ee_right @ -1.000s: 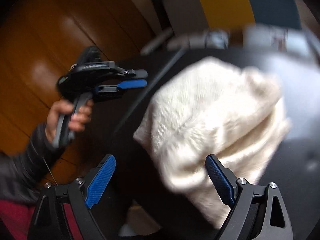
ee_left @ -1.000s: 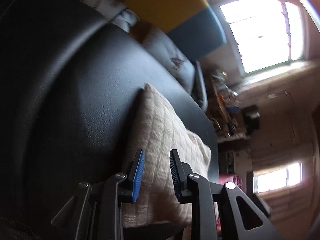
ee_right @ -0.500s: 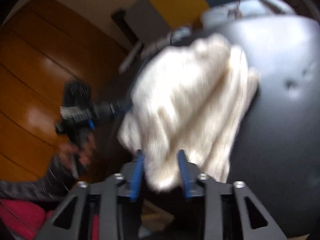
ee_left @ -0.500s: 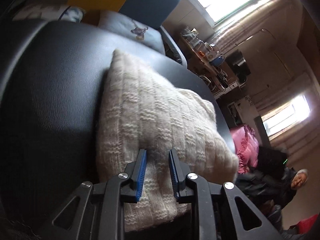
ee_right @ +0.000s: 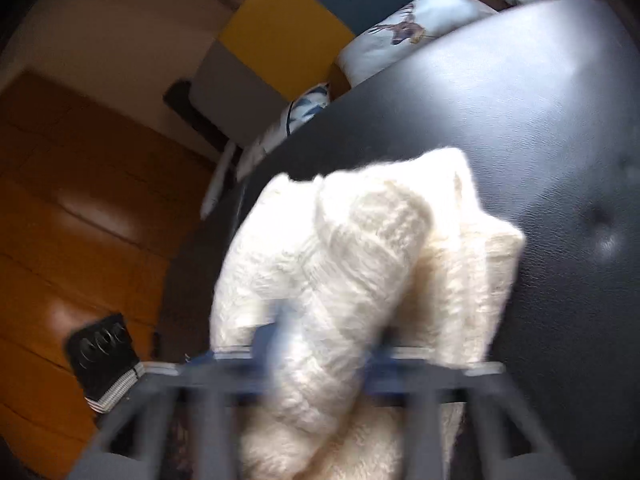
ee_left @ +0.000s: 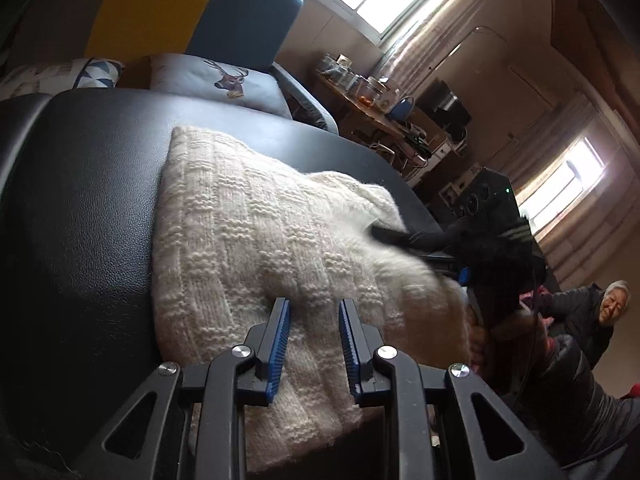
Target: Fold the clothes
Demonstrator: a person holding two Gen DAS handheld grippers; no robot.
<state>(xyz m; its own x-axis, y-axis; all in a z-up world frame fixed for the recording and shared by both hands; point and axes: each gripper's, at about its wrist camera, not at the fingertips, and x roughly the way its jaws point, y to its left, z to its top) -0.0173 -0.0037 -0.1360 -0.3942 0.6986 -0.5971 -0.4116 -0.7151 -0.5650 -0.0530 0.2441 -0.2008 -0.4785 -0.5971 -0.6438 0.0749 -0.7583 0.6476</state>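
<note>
So the cream knit sweater (ee_left: 256,240) is lying folded up into a chunky rectangle on the black leather seat (ee_left: 80,208), and you can see that blocky basket-weave texture running all over it. From the right wrist view it's looking thick and fluffy, with several layers stacking up at the near edge (ee_right: 360,264).

The left gripper (ee_left: 310,344) is sitting right over the near edge of the sweater, jaws a little apart with knit showing in the gap. I can't tell if it's actually pinching anything. The right gripper (ee_right: 320,352) is blurring badly in its own camera, but a fat roll of sweater is sitting between its fingers and it looks like it's clamping on that. In the left view you can see it coming in from the right side (ee_left: 404,236), with its tip buried in the far corner of the knit.

Around it: a deer-print cushion (ee_left: 224,80) is sitting just behind the seat, with a yellow and teal backrest (ee_left: 192,12) above it. A cluttered wooden table (ee_left: 368,108) is standing near the bright windows, and a person in a dark jacket (ee_left: 588,324) is sitting off to the right. Wooden panelling (ee_right: 60,208) is filling the left of the right wrist view.
</note>
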